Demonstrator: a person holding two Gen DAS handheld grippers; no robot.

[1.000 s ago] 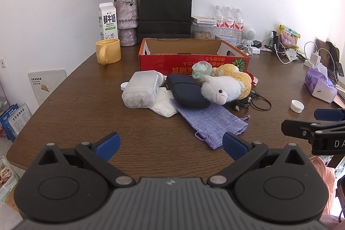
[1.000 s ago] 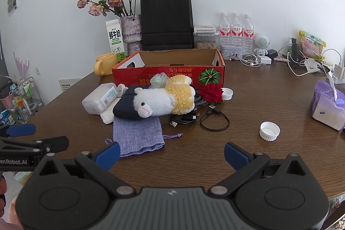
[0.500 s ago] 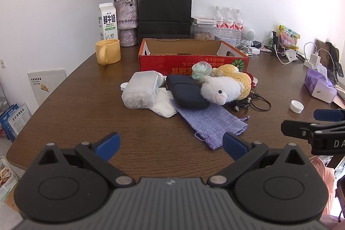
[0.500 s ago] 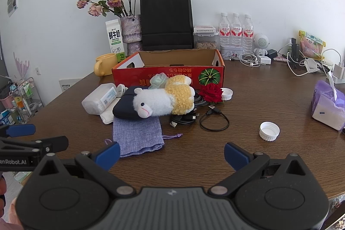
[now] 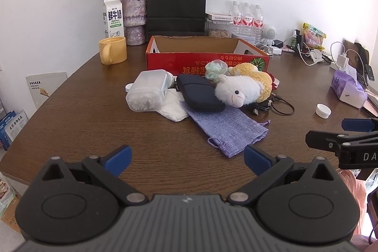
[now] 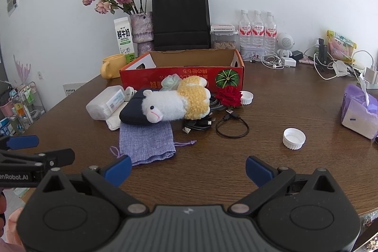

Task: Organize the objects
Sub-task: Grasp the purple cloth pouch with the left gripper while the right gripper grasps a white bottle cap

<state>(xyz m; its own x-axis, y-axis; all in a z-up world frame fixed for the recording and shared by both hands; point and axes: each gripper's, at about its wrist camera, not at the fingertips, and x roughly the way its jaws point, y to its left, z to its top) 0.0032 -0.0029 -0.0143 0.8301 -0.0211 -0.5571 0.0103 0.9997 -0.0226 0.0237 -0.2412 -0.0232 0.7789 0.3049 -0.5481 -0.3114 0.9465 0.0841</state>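
A heap lies mid-table before an open red cardboard box [image 5: 205, 56] [image 6: 182, 70]: a white and yellow plush sheep [image 5: 243, 89] [image 6: 174, 104] resting on a dark navy pouch [image 5: 198, 96] [image 6: 132, 111], a lilac drawstring bag [image 5: 224, 128] [image 6: 146, 141], a clear tub of cotton swabs [image 5: 147, 93] [image 6: 105, 104], a white cloth [image 5: 172, 108], a red rose [image 6: 229, 96], black cables [image 6: 224, 124] and white lids [image 6: 294, 138]. My left gripper [image 5: 187, 156] and right gripper [image 6: 187, 165] both hover open near the table's front edge, holding nothing.
At the back stand a yellow mug [image 5: 113, 53], a milk carton [image 5: 113, 18], a vase of dried roses [image 5: 134, 15], a black paper bag [image 5: 177, 6] and water bottles [image 5: 246, 18]. A purple tissue pack [image 6: 359, 112] and chargers lie right.
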